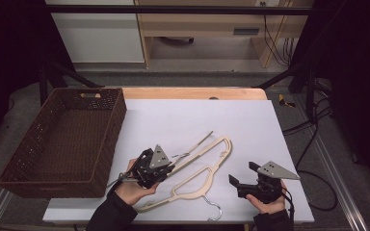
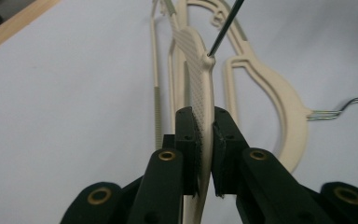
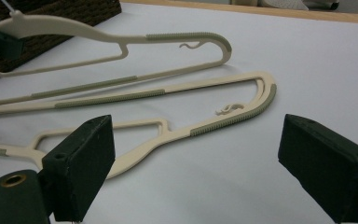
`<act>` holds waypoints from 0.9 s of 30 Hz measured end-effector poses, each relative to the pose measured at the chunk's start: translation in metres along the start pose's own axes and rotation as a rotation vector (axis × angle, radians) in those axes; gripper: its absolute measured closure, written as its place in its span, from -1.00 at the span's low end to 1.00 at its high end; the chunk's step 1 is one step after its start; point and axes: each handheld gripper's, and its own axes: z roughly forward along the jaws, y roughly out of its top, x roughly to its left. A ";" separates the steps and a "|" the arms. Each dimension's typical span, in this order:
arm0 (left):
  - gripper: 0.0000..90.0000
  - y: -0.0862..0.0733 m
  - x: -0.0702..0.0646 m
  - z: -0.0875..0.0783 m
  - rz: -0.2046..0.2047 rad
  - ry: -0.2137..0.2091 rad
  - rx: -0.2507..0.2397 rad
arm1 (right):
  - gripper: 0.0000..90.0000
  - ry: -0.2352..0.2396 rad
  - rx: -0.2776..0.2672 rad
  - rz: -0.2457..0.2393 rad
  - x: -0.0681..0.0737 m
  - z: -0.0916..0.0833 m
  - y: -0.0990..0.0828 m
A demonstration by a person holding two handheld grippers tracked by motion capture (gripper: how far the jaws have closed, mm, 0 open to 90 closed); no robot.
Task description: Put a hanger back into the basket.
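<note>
Two cream plastic hangers lie crossed on the white table top (image 1: pixel 197 113). My left gripper (image 1: pixel 166 168) (image 2: pixel 207 135) is shut on the neck of one hanger (image 1: pixel 221 144) (image 2: pixel 199 79) (image 3: pixel 74 25), its pads pressing the ribbed shoulder just below the thin metal hook. The other hanger (image 1: pixel 192 185) (image 2: pixel 286 112) (image 3: pixel 242 109) rests flat, its silver hook (image 1: pixel 215 211) (image 2: pixel 352 103) pointing toward the near edge. My right gripper (image 1: pixel 243 174) (image 3: pixel 200 140) stands open to the right of that hanger, with nothing between its jaws.
A brown wicker basket (image 1: pixel 108 144) (image 3: pixel 51 9) with nothing in it stands at the left of the table. The wooden table edge (image 1: pixel 192 93) runs along the far side. Bare white surface lies beyond and to the right of the hangers.
</note>
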 end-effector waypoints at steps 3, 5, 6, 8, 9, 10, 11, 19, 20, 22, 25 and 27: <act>0.88 -0.002 0.007 -0.001 -0.022 0.014 -0.007 | -0.76 -0.002 0.002 0.000 0.000 0.001 0.000; 0.90 -0.005 0.013 -0.003 -0.042 0.021 -0.018 | -0.76 0.002 0.002 -0.007 -0.001 0.001 -0.001; 0.90 -0.005 0.016 -0.004 -0.046 0.028 -0.024 | -0.76 0.002 0.001 -0.007 -0.001 0.001 -0.001; 0.90 -0.007 0.022 -0.005 -0.060 0.033 -0.034 | -0.77 -0.002 0.001 0.001 -0.001 0.000 -0.001; 0.90 -0.009 0.024 -0.006 -0.069 0.041 -0.037 | -0.77 -0.002 0.001 0.001 -0.001 0.000 -0.001; 0.91 -0.009 0.026 -0.008 -0.080 0.047 -0.042 | -0.78 -0.002 0.001 0.004 -0.001 0.000 -0.001; 0.91 -0.010 0.029 -0.010 -0.090 0.058 -0.051 | -0.78 -0.001 -0.001 0.000 -0.001 0.000 -0.001; 0.91 -0.010 0.041 -0.041 -0.113 0.078 -0.132 | -0.81 0.004 -0.013 -0.006 -0.002 -0.003 0.000; 0.91 -0.009 0.043 -0.050 -0.112 0.077 -0.147 | -0.82 0.007 -0.015 -0.002 -0.003 -0.004 0.000; 0.91 -0.009 0.044 -0.055 -0.123 0.074 -0.165 | -0.85 0.007 -0.023 -0.007 -0.004 -0.005 0.001; 0.91 -0.007 0.046 -0.064 -0.118 0.070 -0.176 | -0.85 -0.001 -0.028 0.000 -0.004 -0.006 0.002; 0.91 -0.005 0.046 -0.070 -0.125 0.067 -0.191 | -0.87 0.004 -0.035 -0.005 -0.005 -0.008 0.004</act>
